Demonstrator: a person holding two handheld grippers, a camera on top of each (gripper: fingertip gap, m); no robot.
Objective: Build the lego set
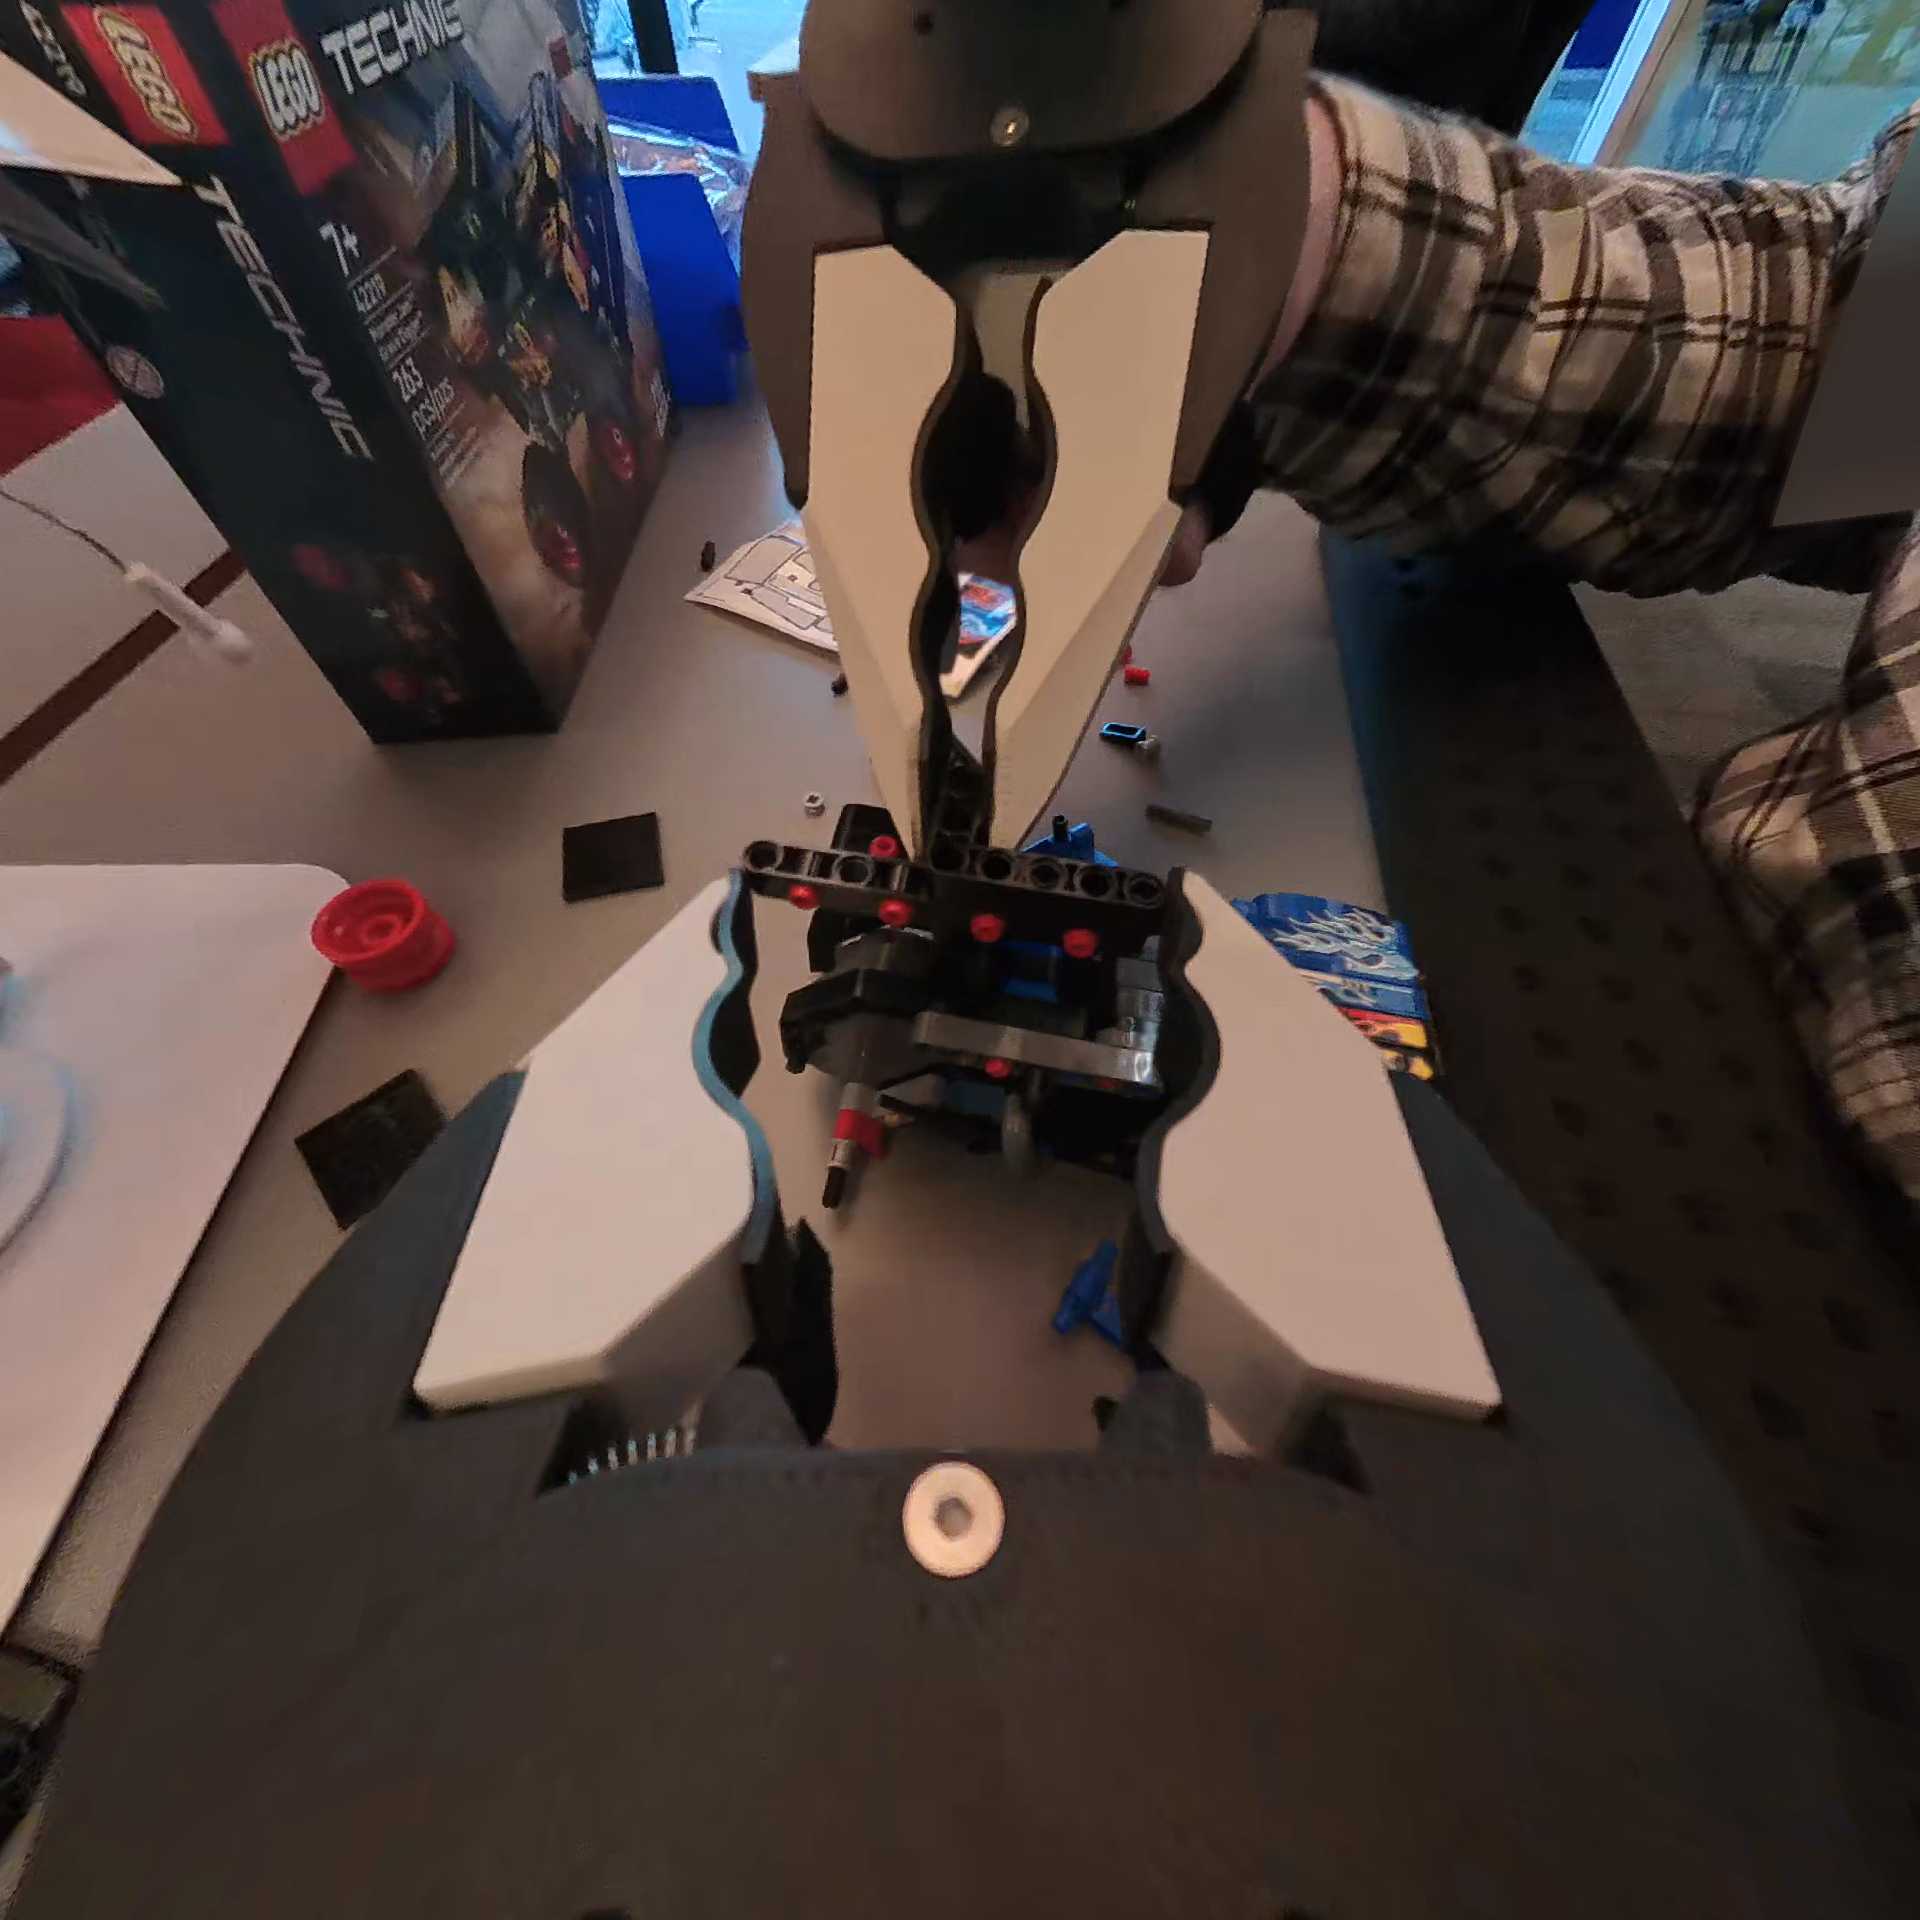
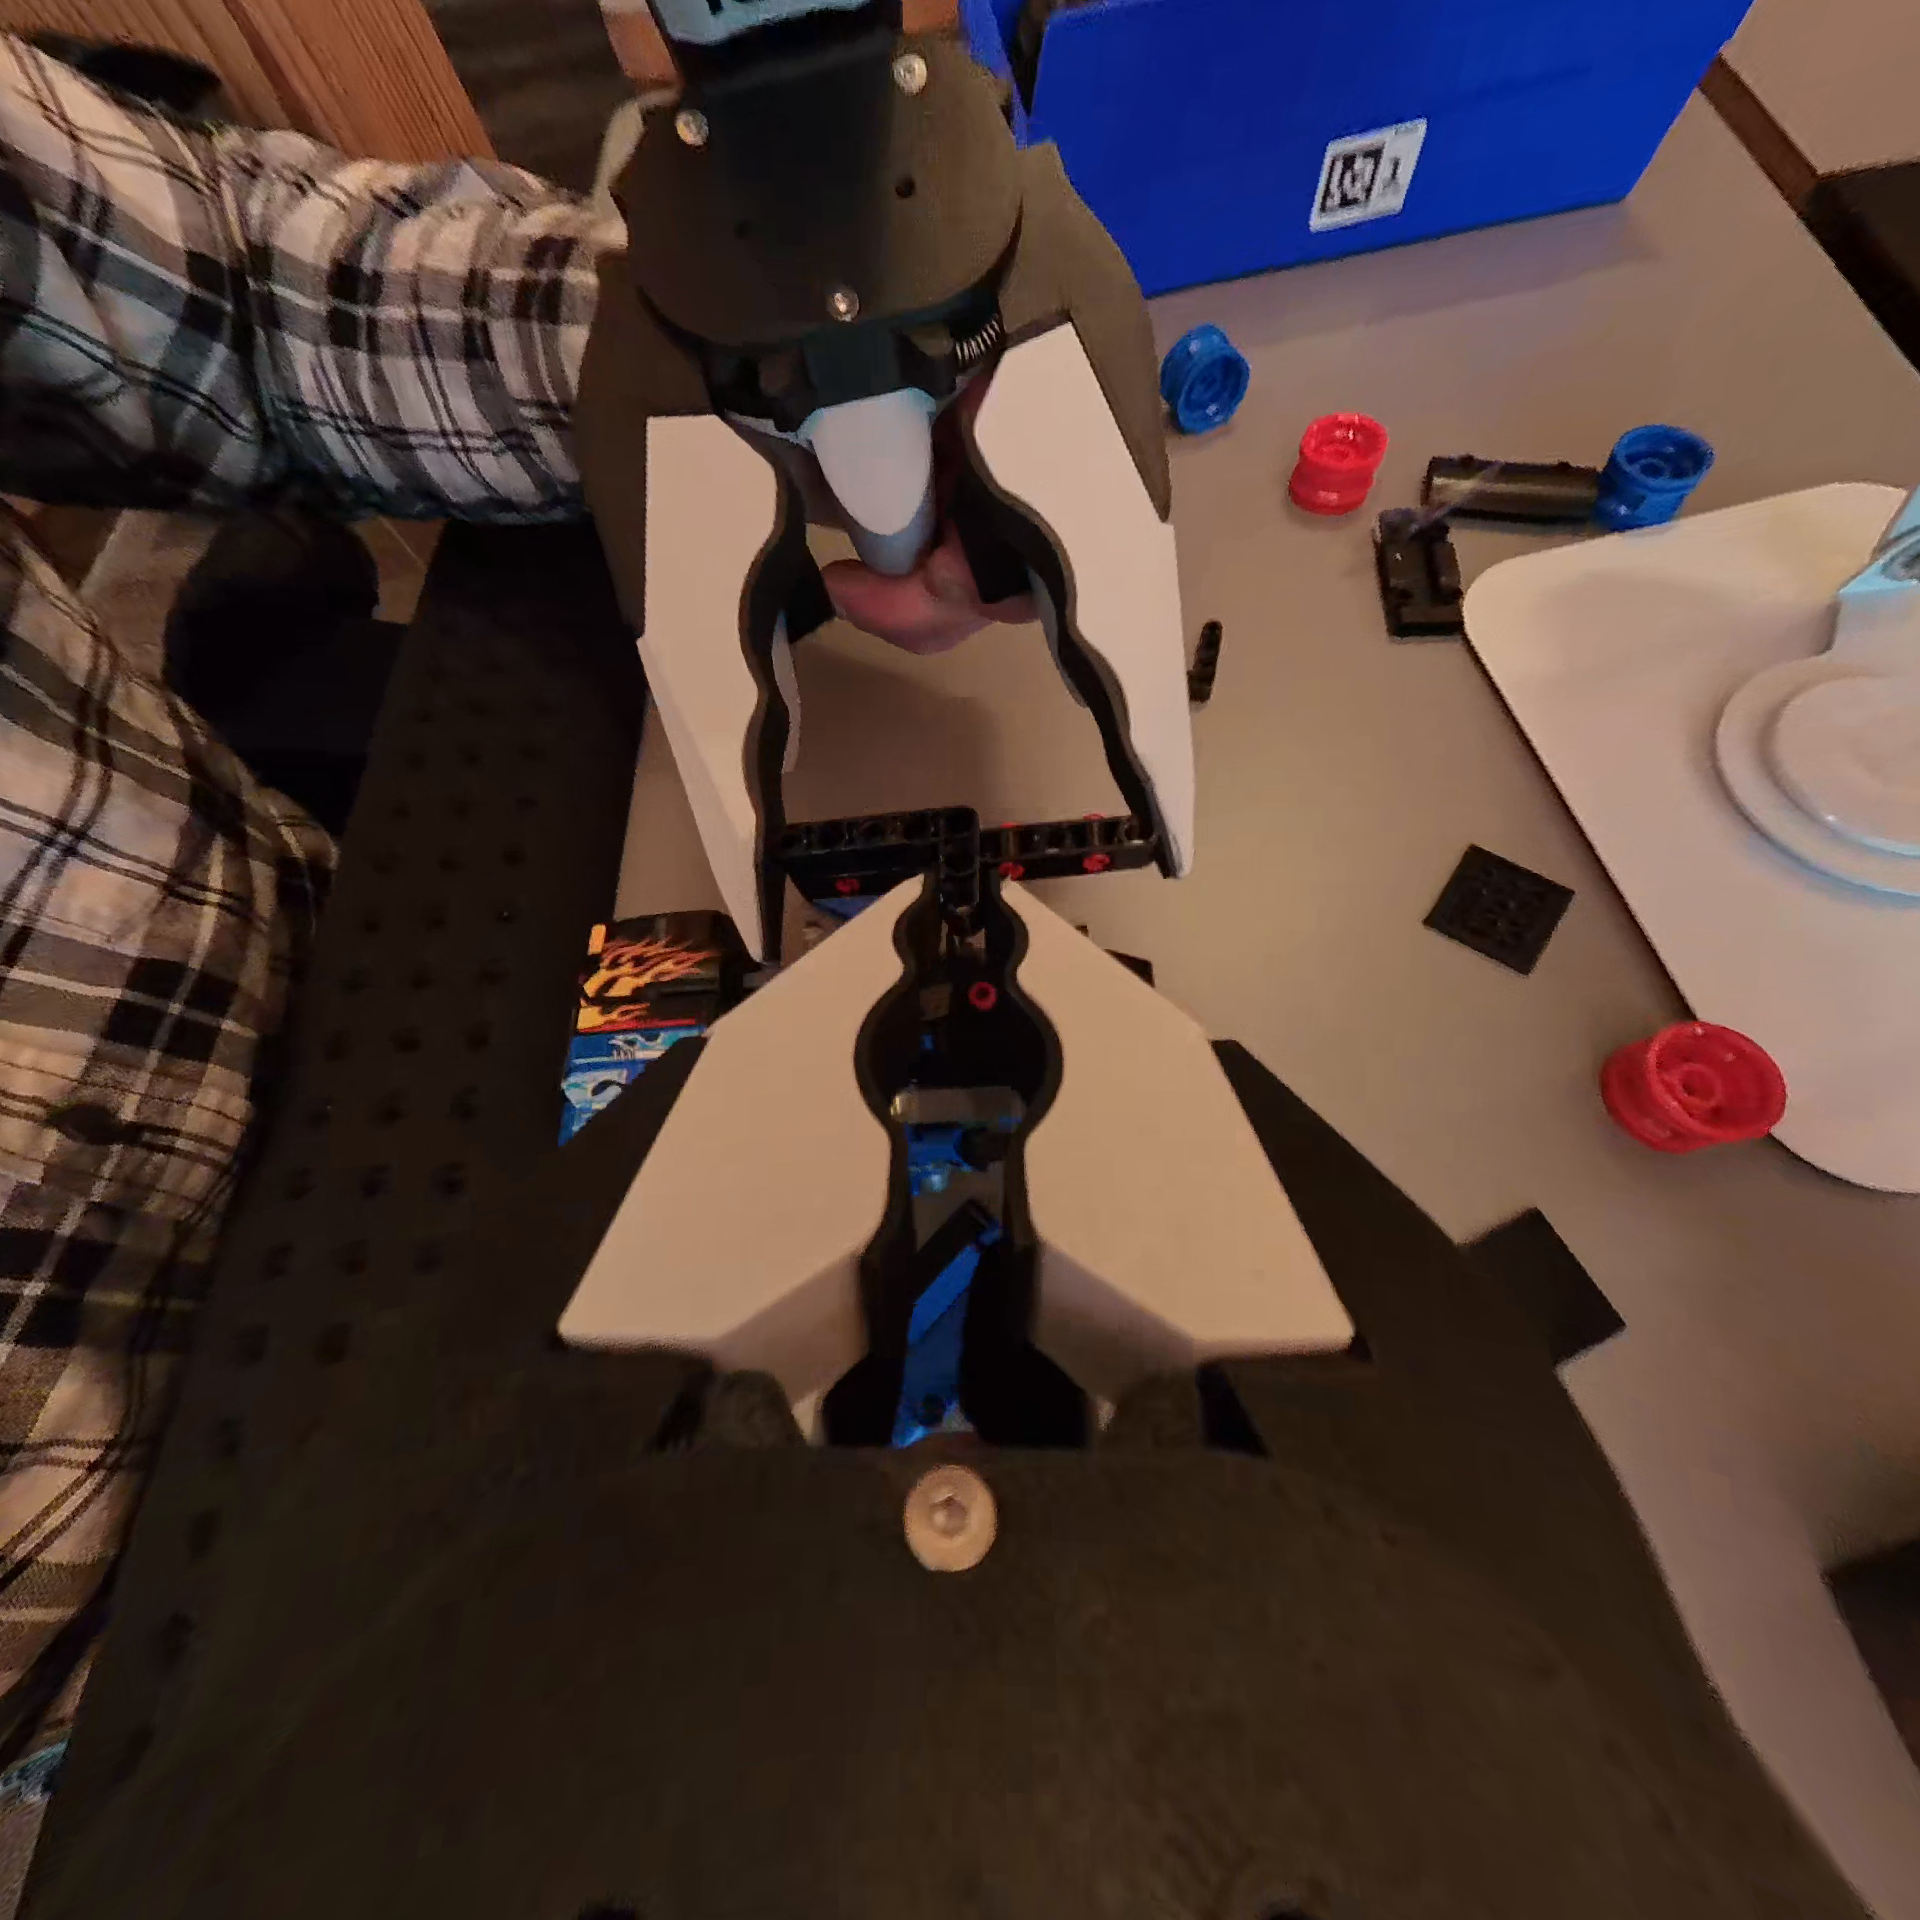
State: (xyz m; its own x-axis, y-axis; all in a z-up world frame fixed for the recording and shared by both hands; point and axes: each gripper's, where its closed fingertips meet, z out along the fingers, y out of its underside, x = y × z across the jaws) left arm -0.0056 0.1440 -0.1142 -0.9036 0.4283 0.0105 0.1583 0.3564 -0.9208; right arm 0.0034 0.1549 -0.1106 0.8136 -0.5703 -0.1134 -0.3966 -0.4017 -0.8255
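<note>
My left gripper point(image 1: 961, 894) spread wide, tips clamped on both ends of long black holed beam with red pins point(image 1: 951, 878) atop black-blue-grey lego chassis point(image 1: 977, 1029). My right gripper point(image 2: 951, 904) closed tight on short black cross piece point(image 2: 956, 862) at beam middle. Chassis near grey table point(image 1: 260, 790) edge beside dark perforated board point(image 1: 1621, 935). Red plastic wheel hub point(image 1: 382, 932) left, well apart; bare table between.

My left gripper point(image 1: 956, 894) reached forward over the table with its jaws spread wide, one fingertip at each end of a black beam. My right gripper point(image 2: 951, 894) came in from the opposite side, pointing back toward the left one, its jaws drawn nearly together and pinched on a black piece. Plaid sleeves point(image 1: 1538, 343) covered both my forearms behind them.
</note>
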